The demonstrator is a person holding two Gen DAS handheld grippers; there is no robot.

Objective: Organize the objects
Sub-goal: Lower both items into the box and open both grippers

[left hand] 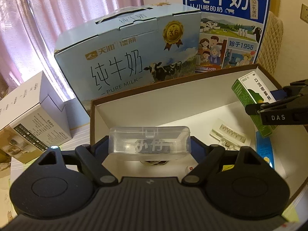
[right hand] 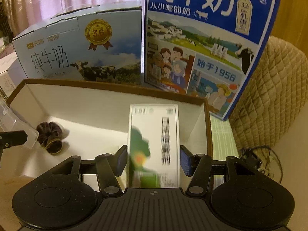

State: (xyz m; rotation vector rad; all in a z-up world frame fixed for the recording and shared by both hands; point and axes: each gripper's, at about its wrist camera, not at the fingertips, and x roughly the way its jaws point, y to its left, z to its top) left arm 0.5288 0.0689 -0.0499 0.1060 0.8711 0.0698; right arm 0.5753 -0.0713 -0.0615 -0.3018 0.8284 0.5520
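Holding item one: a clear plastic case (left hand: 149, 143), clamped crosswise between the fingers of the left gripper (left hand: 149, 150), raised above the near part of an open shallow box (left hand: 123, 104) with brown rim and white interior.

Item two: a green-and-white carton (right hand: 154, 144), gripped lengthwise by the right gripper (right hand: 154, 160), its blue pads pressed to both long sides; it hangs over the box's right half. From the left wrist view the same carton (left hand: 250, 96) appears tilted, nipped by the right gripper (left hand: 269, 107) at the box's right end.

Contents on the box floor: a dark fabric scrunchie (right hand: 51, 136) toward the left; a small clear blister pack (left hand: 230, 134) toward the right; a blue flat item (left hand: 264, 150) at the right edge, partly hidden.

Behind the box, standing upright and side by side: a pale-blue milk carton case (left hand: 127, 53) marked PURE MILK, and a dark-blue milk case (right hand: 204, 44) marked 1956.

Left of the box: a white product box (left hand: 28, 119).

Backdrop: pink curtain (left hand: 48, 15); quilted beige cushion (right hand: 273, 88) at right; a black cable (right hand: 258, 157) beside the box's right wall.
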